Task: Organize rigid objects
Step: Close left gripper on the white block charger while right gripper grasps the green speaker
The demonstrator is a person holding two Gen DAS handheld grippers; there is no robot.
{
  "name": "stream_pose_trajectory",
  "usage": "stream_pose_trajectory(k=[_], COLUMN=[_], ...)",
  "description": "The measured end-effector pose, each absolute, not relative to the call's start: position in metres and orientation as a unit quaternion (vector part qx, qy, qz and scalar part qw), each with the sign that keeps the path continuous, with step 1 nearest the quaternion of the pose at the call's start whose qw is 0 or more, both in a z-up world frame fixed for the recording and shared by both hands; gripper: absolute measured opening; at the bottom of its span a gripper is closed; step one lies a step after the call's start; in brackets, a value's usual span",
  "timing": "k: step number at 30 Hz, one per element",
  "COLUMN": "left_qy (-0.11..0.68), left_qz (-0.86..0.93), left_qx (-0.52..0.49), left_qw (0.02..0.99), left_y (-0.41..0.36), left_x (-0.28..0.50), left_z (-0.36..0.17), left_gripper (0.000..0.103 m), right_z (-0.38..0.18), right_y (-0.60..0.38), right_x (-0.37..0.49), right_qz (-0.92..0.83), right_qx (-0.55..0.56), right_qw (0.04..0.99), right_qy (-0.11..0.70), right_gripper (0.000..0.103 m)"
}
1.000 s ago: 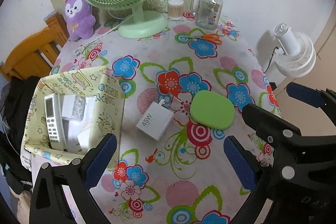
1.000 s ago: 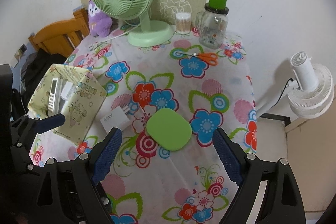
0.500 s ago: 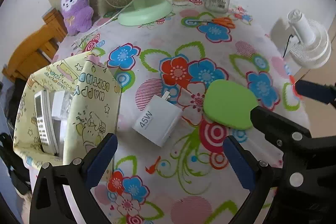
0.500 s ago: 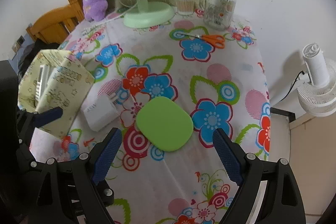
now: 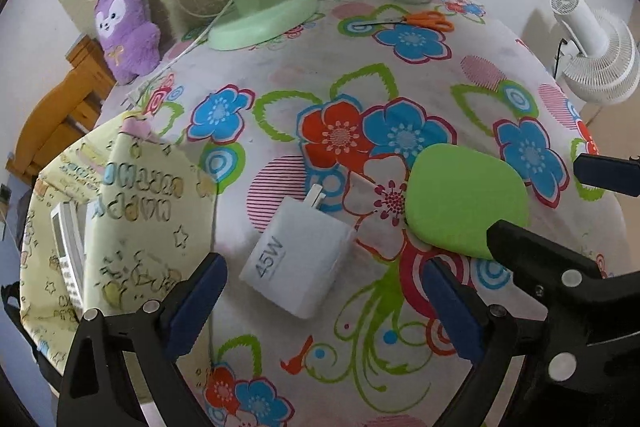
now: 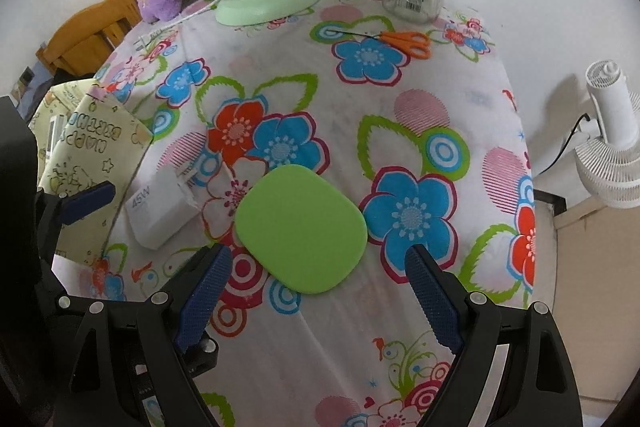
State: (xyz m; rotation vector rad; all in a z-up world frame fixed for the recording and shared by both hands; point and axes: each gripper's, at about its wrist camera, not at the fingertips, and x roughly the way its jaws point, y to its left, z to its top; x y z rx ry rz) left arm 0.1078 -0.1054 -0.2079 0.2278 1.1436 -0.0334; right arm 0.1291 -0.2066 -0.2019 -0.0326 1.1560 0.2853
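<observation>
your left tongs (image 5: 320, 311) are hanging released over the desk (image 5: 400, 75), the jaws having just been narrowing a little with nothing pressed between them; the white charger (image 5: 298, 263) is lying just above the gap, toward 12 o'clock. your right tongs (image 6: 318, 291) are standing released too, with the green pad (image 6: 300, 229) lying flat at 12 o'clock. the charger is sitting beside the pad at its 9 o'clock, and the yellow gift bag (image 5: 132, 219) is standing at the charger's 9 o'clock.

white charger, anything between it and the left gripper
Nothing visible. The white charger lies alone on the flowered tablecloth, framed by the open left gripper; the green pad sits beside it.
</observation>
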Motion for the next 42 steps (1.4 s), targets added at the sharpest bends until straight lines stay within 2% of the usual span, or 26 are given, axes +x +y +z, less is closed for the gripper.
stream_pose_trajectory(k=[9,13,18,20,30,42], left_qy=[0.555,0.558,0.556,0.556,0.564,0.575], left_qz=[-0.026,-0.028,-0.033,-0.029,-0.031,-0.047], left_qx=[0.101,0.102,0.096,0.100,0.093,0.099], left_qw=[0.825,0.823,0.825,0.825,0.820,0.811], left_y=[-0.103,-0.102,-0.097,-0.093,-0.084,-0.082], left_x=[0.121,0.126,0.129,0.129,0.126,0.114], left_z=[-0.223,-0.228,-0.226,-0.223,-0.223,-0.221], left_gripper=[0.097,0.094,0.080,0.064,0.063,0.063], right_z=[-0.216,-0.222,-0.227,-0.230,-0.242,-0.237], right_y=[-0.203,-0.202,-0.202,-0.200,-0.194,-0.185], right_x=[0.142,0.148,0.157,0.160,0.167,0.160], right_qz=[0.130,0.130,0.136,0.139,0.177,0.228], right_qx=[-0.018,-0.018,-0.007,-0.007,0.000,-0.072], right_qw=[0.819,0.815,0.811,0.808,0.794,0.802], right_qy=[0.559,0.565,0.570,0.573,0.581,0.548], right_gripper=[0.090,0.090,0.090,0.090,0.090,0.090])
